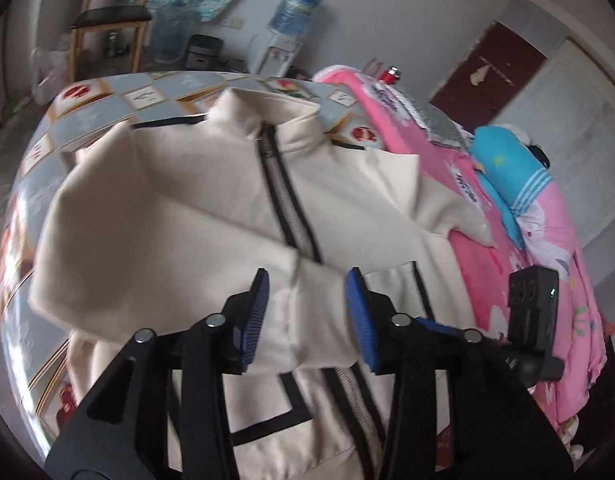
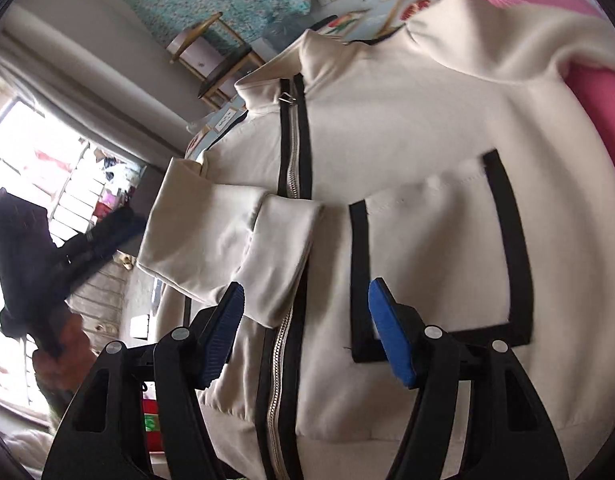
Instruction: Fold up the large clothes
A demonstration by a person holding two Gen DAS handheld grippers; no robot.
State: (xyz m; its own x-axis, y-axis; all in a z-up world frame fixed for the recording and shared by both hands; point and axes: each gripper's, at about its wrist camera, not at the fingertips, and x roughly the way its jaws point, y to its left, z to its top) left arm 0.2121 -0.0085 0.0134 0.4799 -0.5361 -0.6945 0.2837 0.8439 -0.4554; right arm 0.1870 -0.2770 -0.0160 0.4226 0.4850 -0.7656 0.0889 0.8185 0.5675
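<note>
A cream zip-up jacket [image 1: 211, 184] with black trim lies front-up on the bed, collar at the far end. Its left sleeve [image 1: 155, 240] is folded across the chest, with the cuff [image 1: 319, 320] lying over the zip. My left gripper [image 1: 307, 316] is open, its blue pads on either side of that cuff, just above it. In the right wrist view the jacket [image 2: 407, 128] fills the frame and the folded cuff [image 2: 279, 256] lies on the zip. My right gripper [image 2: 305, 328] is open and empty above the jacket's lower front, beside the black-edged pocket [image 2: 439, 264].
A patterned blue-and-white sheet [image 1: 87, 120] covers the bed under the jacket. A pink quilt [image 1: 527, 264] and a blue plush toy [image 1: 507, 168] lie to the right. A wooden chair [image 1: 107, 20] and a water dispenser [image 1: 283, 40] stand beyond the bed. The left gripper shows at the left of the right wrist view [image 2: 47, 248].
</note>
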